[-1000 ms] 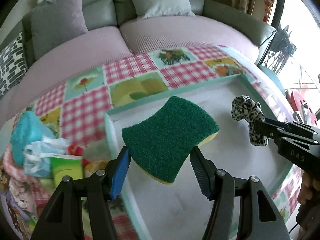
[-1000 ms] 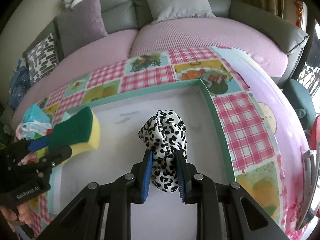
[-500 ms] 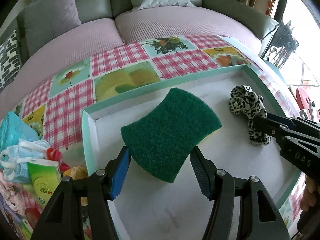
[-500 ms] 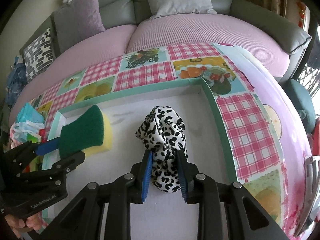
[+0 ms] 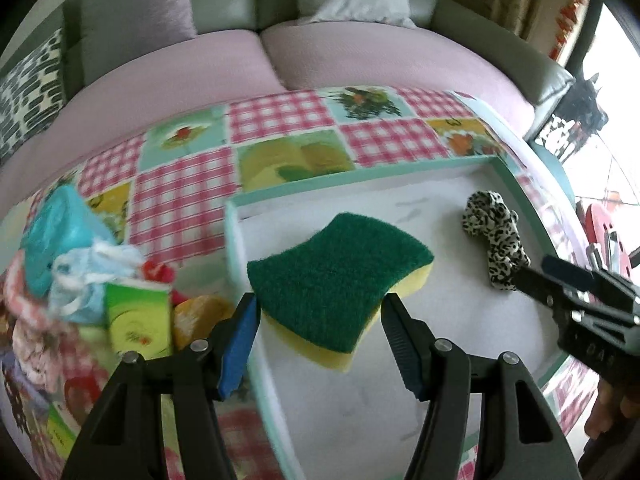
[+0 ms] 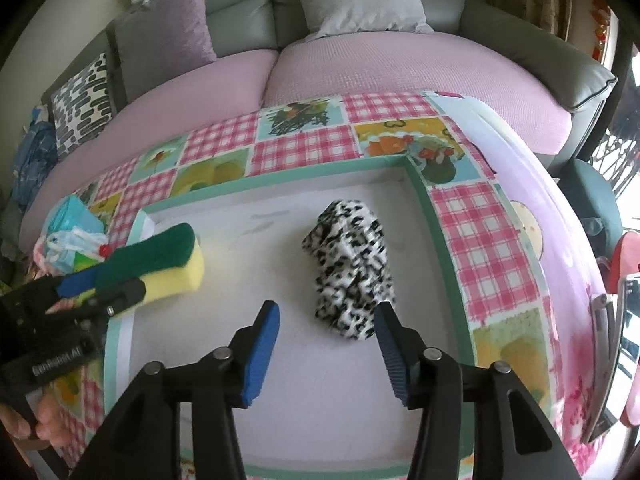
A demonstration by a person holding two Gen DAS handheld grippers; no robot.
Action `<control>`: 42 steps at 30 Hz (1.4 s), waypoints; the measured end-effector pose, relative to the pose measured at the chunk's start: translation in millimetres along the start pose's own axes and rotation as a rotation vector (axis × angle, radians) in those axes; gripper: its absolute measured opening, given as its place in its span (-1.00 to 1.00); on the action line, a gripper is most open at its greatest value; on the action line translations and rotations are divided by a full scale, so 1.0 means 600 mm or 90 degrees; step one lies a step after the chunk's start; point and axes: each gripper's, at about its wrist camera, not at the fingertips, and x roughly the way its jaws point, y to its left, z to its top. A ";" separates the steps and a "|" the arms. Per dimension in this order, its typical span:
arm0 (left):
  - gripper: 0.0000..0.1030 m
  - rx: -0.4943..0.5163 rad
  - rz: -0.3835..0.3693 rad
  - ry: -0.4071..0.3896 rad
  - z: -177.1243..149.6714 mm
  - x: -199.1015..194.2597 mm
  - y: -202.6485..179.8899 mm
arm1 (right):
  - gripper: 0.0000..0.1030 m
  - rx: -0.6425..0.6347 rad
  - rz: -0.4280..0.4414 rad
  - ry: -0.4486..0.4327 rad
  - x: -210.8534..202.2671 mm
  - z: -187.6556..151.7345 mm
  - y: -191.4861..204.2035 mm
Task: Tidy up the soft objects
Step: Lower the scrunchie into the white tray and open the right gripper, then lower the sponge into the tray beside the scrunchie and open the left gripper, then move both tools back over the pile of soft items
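a pile of tissue packs and cloths (image 5: 84,280) clutters the counter left of the white mint-rimmed tray (image 6: 448,248). left gripper (image 5: 320,320) fingers clamp the green-and-yellow sponge (image 5: 340,280); right gripper (image 6: 326,336) fingers have just been opening, apart around the crumpled leopard-print scrunchie (image 6: 352,272) on the tray.

Left gripper (image 5: 320,320): black frame, blue-padded fingers, angled steeply downward; pads clamp the sides of a green-topped yellow sponge (image 5: 340,280) held between its tips.

Right gripper (image 6: 326,332): same build, same downward angle; jaws have just been opening and stand apart, pads clear of the leopard-print fabric scrunchie (image 6: 352,268) lying just ahead between the fingertips.
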 end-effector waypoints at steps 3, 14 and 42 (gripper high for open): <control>0.45 -0.016 0.009 0.003 -0.004 -0.012 0.018 | 0.22 0.002 -0.005 0.008 -0.002 -0.008 0.014; 0.50 -0.038 -0.018 0.023 -0.020 -0.010 0.026 | 0.26 -0.009 -0.026 0.048 -0.002 -0.038 0.027; 0.88 -0.095 0.121 -0.164 -0.105 -0.152 0.163 | 1.00 -0.019 -0.013 0.012 -0.069 -0.077 0.103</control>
